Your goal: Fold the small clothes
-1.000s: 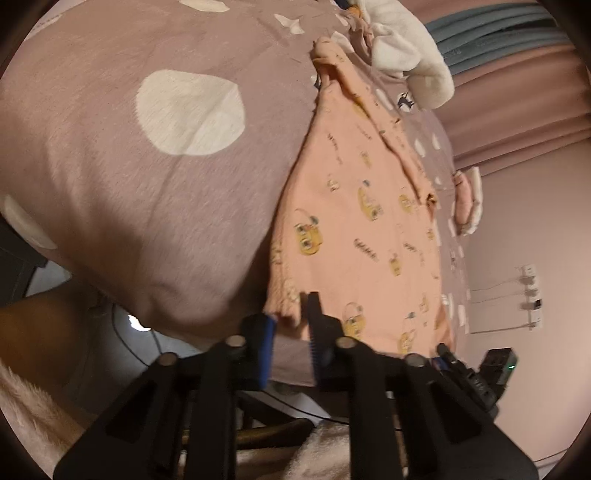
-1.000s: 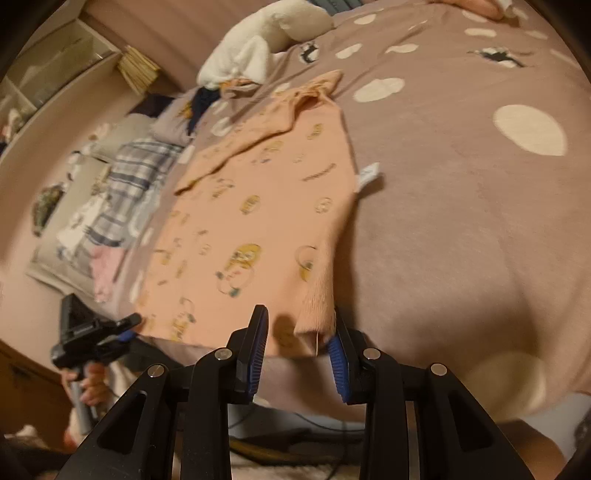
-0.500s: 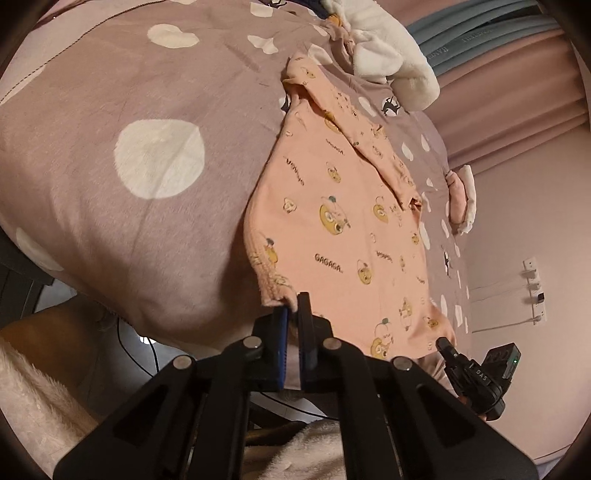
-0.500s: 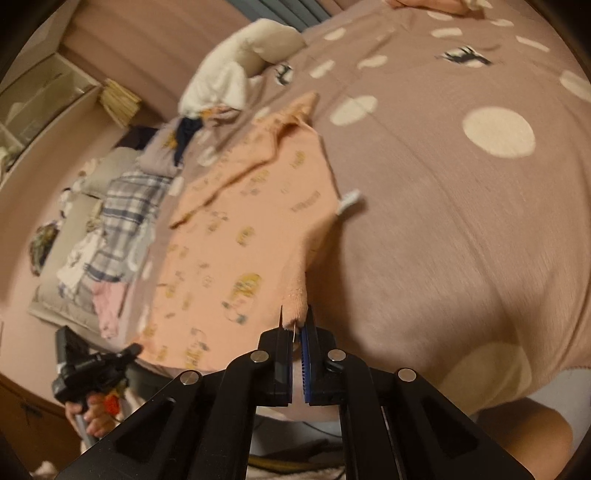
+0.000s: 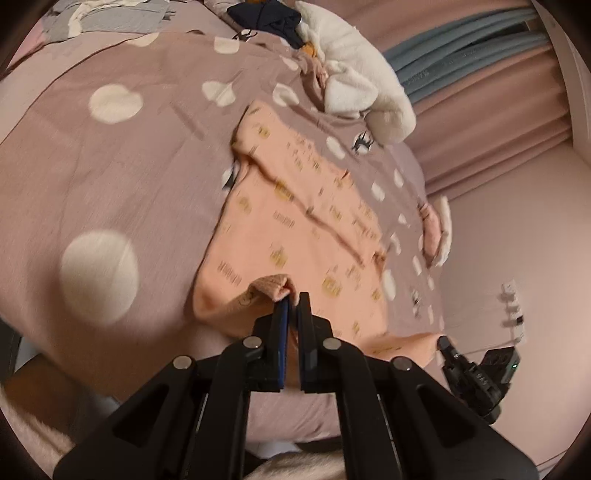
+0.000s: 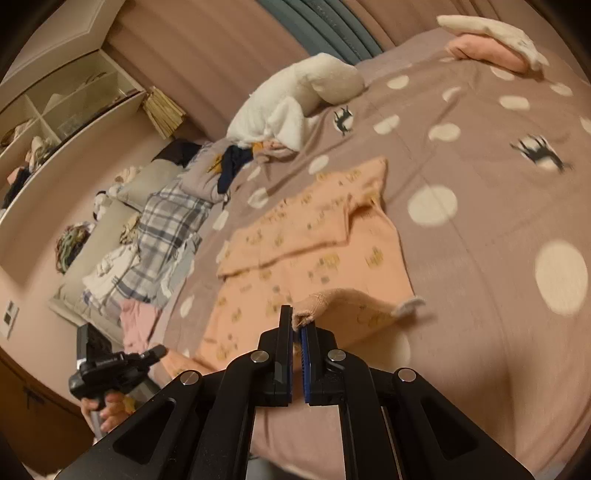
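Note:
A small peach shirt point(image 5: 295, 221) with yellow prints lies on the mauve polka-dot bedspread point(image 5: 110, 177); it also shows in the right wrist view point(image 6: 314, 251). My left gripper point(image 5: 291, 302) is shut on one bottom hem corner, lifted and curled over the shirt. My right gripper point(image 6: 297, 321) is shut on the other hem corner, also raised off the bed. Each gripper shows in the other's view: the right one point(image 5: 476, 373) and the left one point(image 6: 110, 362).
A white fleece garment point(image 5: 362, 85) and dark clothes point(image 5: 266, 14) lie beyond the shirt. A plaid garment point(image 6: 166, 225) and other laundry lie at the bed's far side. A pink and white folded item point(image 6: 491, 44) sits near the curtain. Shelves point(image 6: 55, 114) stand at the wall.
Both grippers closed on the bottom hem corners, then lifted them up and forward over the shirt, so the hem now curls off the bed.

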`<action>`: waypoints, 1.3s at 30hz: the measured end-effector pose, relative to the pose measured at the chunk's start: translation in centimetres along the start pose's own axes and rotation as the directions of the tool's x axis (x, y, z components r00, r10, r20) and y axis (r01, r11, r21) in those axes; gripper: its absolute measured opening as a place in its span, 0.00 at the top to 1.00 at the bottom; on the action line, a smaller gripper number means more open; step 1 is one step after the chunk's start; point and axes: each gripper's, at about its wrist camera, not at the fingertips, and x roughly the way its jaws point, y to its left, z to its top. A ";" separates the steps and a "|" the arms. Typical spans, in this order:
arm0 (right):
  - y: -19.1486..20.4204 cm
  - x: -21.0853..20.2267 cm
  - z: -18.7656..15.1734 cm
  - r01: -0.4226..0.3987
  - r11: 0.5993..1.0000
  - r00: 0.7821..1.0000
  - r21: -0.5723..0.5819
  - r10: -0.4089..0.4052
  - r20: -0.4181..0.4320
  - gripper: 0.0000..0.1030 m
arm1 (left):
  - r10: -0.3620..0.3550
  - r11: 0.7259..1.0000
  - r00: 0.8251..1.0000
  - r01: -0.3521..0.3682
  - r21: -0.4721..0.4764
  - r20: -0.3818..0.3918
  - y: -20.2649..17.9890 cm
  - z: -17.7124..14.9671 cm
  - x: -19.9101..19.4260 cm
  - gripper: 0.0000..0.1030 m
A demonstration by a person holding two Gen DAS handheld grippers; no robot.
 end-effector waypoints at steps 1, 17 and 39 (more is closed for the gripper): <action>0.2 0.4 0.7 0.001 1.000 1.000 -0.007 -0.001 -0.001 0.95 | -0.013 1.000 1.000 0.013 -0.005 0.008 -0.2 0.8 0.2 0.98; 1.4 7.1 13.4 0.040 0.997 0.999 -0.073 -0.037 0.041 0.95 | -0.099 0.994 0.990 0.103 -0.032 0.098 -3.0 14.0 6.4 0.98; -0.8 14.1 18.8 0.348 0.933 0.936 -0.091 -0.351 -0.022 0.41 | 0.294 0.947 0.948 -0.272 -0.169 0.121 1.9 19.3 8.7 0.18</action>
